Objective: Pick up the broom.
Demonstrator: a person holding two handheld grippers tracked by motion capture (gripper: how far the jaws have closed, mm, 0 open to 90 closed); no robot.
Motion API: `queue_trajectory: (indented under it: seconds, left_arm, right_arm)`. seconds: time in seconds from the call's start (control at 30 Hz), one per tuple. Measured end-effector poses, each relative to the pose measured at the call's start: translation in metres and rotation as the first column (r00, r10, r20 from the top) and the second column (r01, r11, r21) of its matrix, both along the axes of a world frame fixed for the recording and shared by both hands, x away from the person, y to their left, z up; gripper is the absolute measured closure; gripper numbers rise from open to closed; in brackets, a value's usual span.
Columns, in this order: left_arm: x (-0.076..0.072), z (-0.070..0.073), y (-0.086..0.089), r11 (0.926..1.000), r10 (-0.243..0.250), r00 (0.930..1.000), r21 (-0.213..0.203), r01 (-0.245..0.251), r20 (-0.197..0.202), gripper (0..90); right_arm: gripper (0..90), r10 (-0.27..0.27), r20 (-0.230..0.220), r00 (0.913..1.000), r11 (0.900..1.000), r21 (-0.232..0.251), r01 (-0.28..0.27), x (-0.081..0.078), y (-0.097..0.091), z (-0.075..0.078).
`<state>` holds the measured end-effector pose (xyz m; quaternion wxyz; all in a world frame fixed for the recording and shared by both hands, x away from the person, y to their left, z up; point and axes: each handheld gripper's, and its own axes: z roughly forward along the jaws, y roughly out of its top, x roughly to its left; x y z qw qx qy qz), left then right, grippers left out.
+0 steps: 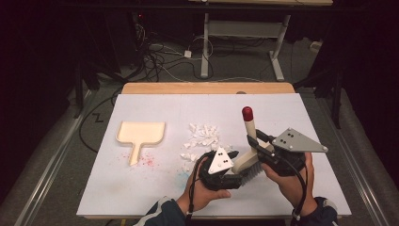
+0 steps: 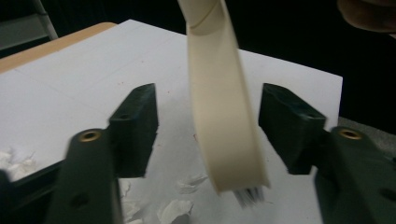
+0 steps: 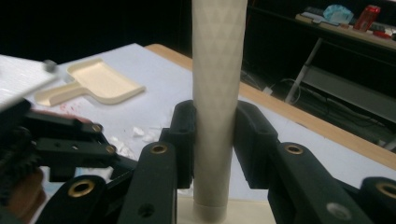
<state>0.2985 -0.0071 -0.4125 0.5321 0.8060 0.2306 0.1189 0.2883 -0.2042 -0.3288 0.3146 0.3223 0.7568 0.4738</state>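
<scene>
A cream brush (image 1: 249,126) with a red tip stands tilted over the white table (image 1: 141,188), bristles down. My right gripper (image 1: 257,142) is shut on its handle (image 3: 217,93), the jaws pressed to both sides in the right gripper view (image 3: 215,135). My left gripper (image 1: 239,176) is open low at the brush head. In the left gripper view (image 2: 208,126) the brush head (image 2: 224,116) hangs between the jaws with a gap on each side. Dark bristles (image 2: 247,196) show at its lower end.
A cream dustpan (image 1: 141,133) lies at the left of the table, with red specks (image 1: 148,160) beside its handle. White paper scraps (image 1: 202,139) are scattered in the middle, just left of the grippers. Beyond the far edge are cables and a desk frame.
</scene>
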Motion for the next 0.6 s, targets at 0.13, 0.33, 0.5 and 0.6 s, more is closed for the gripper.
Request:
queue_trajectory:
  seconds: [0.13, 0.33, 0.5, 0.6]
  left_arm:
    - [0.003, -0.002, 0.005, 0.9995, -0.027, 0.9996, -0.017, 0.026, -0.01, 54.1]
    - [0.007, 0.001, 0.02, 0.9974, -0.071, 0.9974, 0.013, 0.072, -0.01, 65.0]
    - [0.007, 0.01, 0.037, 0.9874, -0.125, 0.9922, 0.097, 0.125, -0.004, 65.4]
    - [0.008, 0.01, 0.045, 0.9745, -0.166, 0.9855, 0.147, 0.169, -0.034, 65.4]
  right_arm:
    - [71.6, 0.013, 0.013, 0.9998, 0.9999, -0.006, -0.013, -0.006, 0.005, 0.004]
    - [70.9, 0.076, 0.005, 0.9971, 0.9971, -0.013, -0.076, -0.01, 0.007, 0.008]
    - [61.2, 0.181, 0.005, 0.9835, 0.9829, -0.037, -0.18, -0.012, -0.003, 0.008]
    - [51.2, 0.28, -0.042, 0.9591, 0.9567, -0.071, -0.282, -0.01, -0.013, 0.007]
